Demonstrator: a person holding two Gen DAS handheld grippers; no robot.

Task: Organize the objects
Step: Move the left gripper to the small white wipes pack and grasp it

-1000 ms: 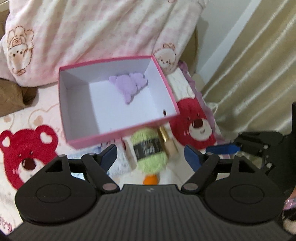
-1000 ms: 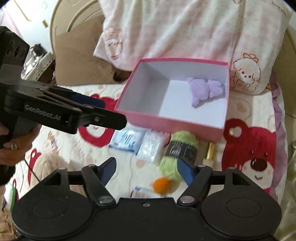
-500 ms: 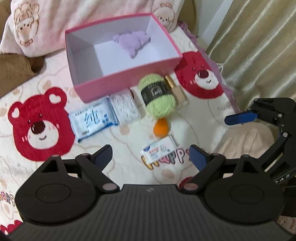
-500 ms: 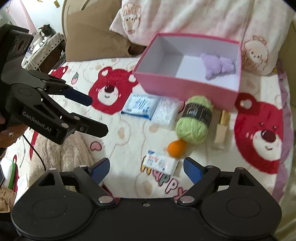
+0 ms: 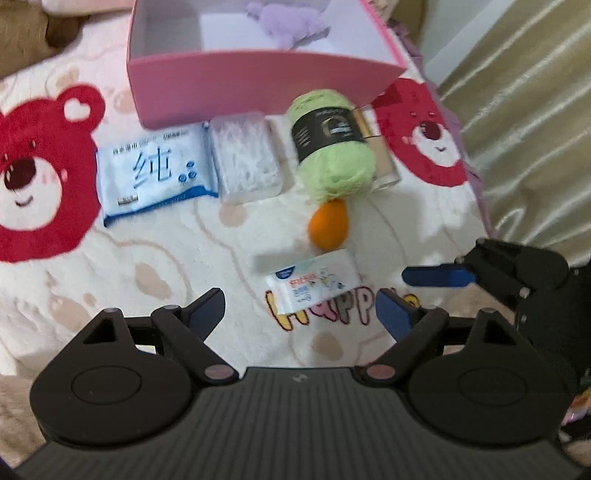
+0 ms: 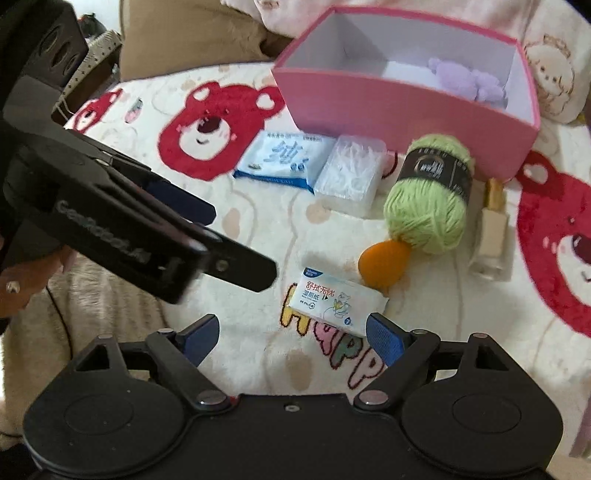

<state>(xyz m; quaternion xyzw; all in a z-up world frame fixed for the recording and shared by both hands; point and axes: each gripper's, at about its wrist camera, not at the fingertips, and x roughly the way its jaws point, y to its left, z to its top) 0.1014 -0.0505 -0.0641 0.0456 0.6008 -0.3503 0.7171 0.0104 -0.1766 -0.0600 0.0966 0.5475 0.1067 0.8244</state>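
A pink box (image 5: 236, 88) (image 6: 406, 107) with a purple plush (image 5: 288, 22) (image 6: 469, 81) inside stands on a bear-print blanket. In front of it lie a blue wipes pack (image 5: 155, 173) (image 6: 284, 157), a clear swab case (image 5: 245, 160) (image 6: 351, 173), green yarn (image 5: 332, 147) (image 6: 430, 195), a small bottle (image 5: 380, 155) (image 6: 491, 229), an orange sponge (image 5: 328, 225) (image 6: 384, 264) and a small tissue pack (image 5: 314, 282) (image 6: 336, 301). My left gripper (image 5: 299, 310) is open above the tissue pack. My right gripper (image 6: 291, 336) is open just before it.
The bear-print blanket (image 5: 110, 266) covers the bed. A pink pillow (image 6: 554, 70) lies behind the box, a curtain (image 5: 524, 110) hangs at the right, and a brown cushion (image 6: 192, 33) lies at the back left.
Both grippers have drawn back and dropped toward the blanket. The loose items in front of the box have come into full view, and the small tissue pack now lies just ahead of both.
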